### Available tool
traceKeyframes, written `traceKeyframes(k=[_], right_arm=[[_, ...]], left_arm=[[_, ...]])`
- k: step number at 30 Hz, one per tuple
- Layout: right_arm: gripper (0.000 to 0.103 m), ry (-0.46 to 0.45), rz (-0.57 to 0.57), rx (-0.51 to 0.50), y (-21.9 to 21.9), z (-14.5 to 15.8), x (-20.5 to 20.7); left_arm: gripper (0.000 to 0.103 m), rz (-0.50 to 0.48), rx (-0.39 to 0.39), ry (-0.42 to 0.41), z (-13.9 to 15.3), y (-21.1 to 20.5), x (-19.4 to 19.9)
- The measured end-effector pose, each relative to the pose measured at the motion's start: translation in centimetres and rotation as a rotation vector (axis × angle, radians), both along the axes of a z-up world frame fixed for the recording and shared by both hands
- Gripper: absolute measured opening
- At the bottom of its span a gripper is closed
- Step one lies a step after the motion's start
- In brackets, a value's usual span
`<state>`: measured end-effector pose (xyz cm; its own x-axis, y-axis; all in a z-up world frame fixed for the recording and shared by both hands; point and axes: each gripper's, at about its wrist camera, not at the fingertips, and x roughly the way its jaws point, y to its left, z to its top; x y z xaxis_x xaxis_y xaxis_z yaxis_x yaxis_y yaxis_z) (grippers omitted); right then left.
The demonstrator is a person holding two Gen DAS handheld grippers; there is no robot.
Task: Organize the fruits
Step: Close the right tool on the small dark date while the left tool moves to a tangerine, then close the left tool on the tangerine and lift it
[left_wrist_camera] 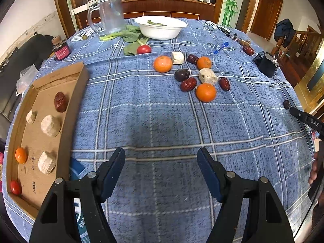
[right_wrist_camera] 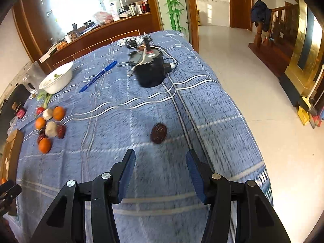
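**Sorting partly done, most fruit still loose**

Already in the cardboard tray (left_wrist_camera: 79, 93) at the bench's left edge: one date (left_wrist_camera: 60, 101), three pale chunks (left_wrist_camera: 50, 125), a small orange (left_wrist_camera: 20, 155), a tomato (left_wrist_camera: 15, 187). Still out mid-bench on the blue cloth (left_wrist_camera: 154, 121): a cluster of three oranges (left_wrist_camera: 206, 92), several dates, a dark plum (left_wrist_camera: 181, 75), two more pale chunks, plus a red tomato (left_wrist_camera: 143, 49) by the greens. Also a stray date (right_wrist_camera: 158, 133) near the right edge, just ahead of the right hand-held gripper (right_wrist_camera: 161, 167), open and empty. Left hand-held gripper (left_wrist_camera: 161, 166) likewise open, empty, over bare cloth. Roughly a third done, judging by counts.
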<state>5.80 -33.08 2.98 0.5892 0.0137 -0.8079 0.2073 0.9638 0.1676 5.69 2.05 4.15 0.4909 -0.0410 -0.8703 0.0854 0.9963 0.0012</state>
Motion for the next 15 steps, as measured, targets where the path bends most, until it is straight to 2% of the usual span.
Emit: traceKeyframes(k=[5,7,8,9,13,15], right_arm=[[0.054,-0.011,0.027,-0.012,-0.3,-1.2,1.9],[0.037,-0.024,0.041,-0.018,-0.3,-1.3,2.2],[0.033,-0.024,0.051,-0.025,-0.2,-1.3,2.3],[0.021,-0.023,0.059,-0.030,-0.1,-1.3,2.4],[0.021,-0.046,0.076,-0.064,0.4,-0.8,1.9],[0.021,-0.059,0.090,-0.033,0.6,-0.5,1.2]], left_arm=[[0.072,-0.007,0.029,0.008,-0.4,-1.9,1.6],[0.072,-0.009,0.029,0.016,-0.7,-2.5,2.4],[0.072,-0.007,0.027,0.022,-0.8,-2.7,2.8],[0.072,-0.001,0.027,0.025,-1.0,-3.0,3.2],[0.072,0.022,-0.013,0.052,-1.7,-3.8,5.4],[0.072,0.037,-0.036,0.053,-1.9,-4.1,6.4]])
